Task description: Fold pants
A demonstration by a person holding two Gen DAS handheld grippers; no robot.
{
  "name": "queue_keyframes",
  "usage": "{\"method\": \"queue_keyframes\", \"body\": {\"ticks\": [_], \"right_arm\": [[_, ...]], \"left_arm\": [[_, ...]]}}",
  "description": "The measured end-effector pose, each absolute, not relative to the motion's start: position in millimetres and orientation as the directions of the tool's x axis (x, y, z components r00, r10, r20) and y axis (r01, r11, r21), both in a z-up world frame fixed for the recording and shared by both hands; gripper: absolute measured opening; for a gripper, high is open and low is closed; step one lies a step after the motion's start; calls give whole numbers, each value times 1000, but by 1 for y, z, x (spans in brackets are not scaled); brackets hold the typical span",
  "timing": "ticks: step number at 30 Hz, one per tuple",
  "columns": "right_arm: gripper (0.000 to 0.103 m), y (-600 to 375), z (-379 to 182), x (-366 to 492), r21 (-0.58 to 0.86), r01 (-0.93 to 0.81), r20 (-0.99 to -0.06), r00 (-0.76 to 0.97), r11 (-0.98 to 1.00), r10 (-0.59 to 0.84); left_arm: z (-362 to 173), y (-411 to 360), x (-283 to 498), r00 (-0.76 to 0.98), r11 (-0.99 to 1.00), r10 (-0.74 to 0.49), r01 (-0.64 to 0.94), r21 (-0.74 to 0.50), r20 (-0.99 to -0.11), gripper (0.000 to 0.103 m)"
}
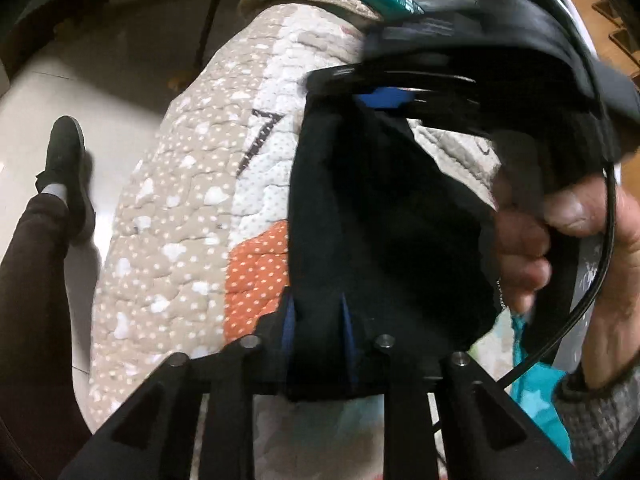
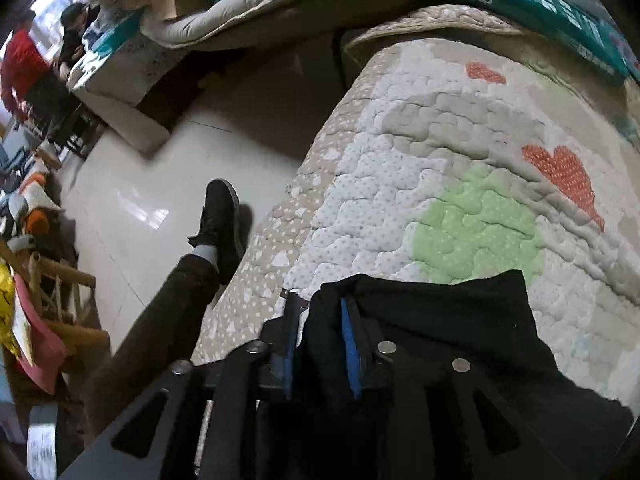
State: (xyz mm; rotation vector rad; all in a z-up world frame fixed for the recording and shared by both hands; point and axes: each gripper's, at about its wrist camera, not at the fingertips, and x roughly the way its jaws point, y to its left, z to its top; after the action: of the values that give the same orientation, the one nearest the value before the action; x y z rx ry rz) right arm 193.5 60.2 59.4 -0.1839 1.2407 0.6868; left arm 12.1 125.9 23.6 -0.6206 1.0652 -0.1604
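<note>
The black pants (image 1: 380,216) hang bunched between both grippers above a quilted mat (image 1: 188,216). My left gripper (image 1: 318,312) is shut on a fold of the pants, which drape up and to the right. The right gripper's body and the hand holding it (image 1: 532,232) fill the right side of the left wrist view, close to the left gripper. In the right wrist view my right gripper (image 2: 320,320) is shut on the black pants (image 2: 440,320), which spill to the right over the quilted mat (image 2: 460,168).
The mat has an orange patch (image 1: 256,276), a green patch (image 2: 480,224) and orange hearts (image 2: 564,176). A teal box (image 2: 532,4) lies at its far end. The person's shoe (image 2: 220,224) stands on the tiled floor (image 2: 160,184) at the left. Clutter and seated people (image 2: 52,64) lie far left.
</note>
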Motion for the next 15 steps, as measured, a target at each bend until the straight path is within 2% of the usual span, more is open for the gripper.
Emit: {"method": "queue_keyframes", "body": {"ticks": [3,8,10,12,15], "right_arm": [[36,23,94,193,284,-530,-864,220,799,453],[35,-58,131,155,298,-474,-822,314,829,475],[27,-81,121,127,337,-464,-822,280,819,496],[27,-87,105,104,365,-457,-819,256,811,513],[26,-98,65,80,403,-388,-830,226,829,510]], "left_arm": [[37,138,0,516,830,-392,-160,-535,-762,23],[50,139,3,550,837,-347,-183,-515,-760,24],[49,131,5,546,837,-349,-183,-515,-762,25],[50,118,6,538,858,-333,-168,-485,-775,30],[50,105,6,509,892,-298,-152,-426,-807,30]]}}
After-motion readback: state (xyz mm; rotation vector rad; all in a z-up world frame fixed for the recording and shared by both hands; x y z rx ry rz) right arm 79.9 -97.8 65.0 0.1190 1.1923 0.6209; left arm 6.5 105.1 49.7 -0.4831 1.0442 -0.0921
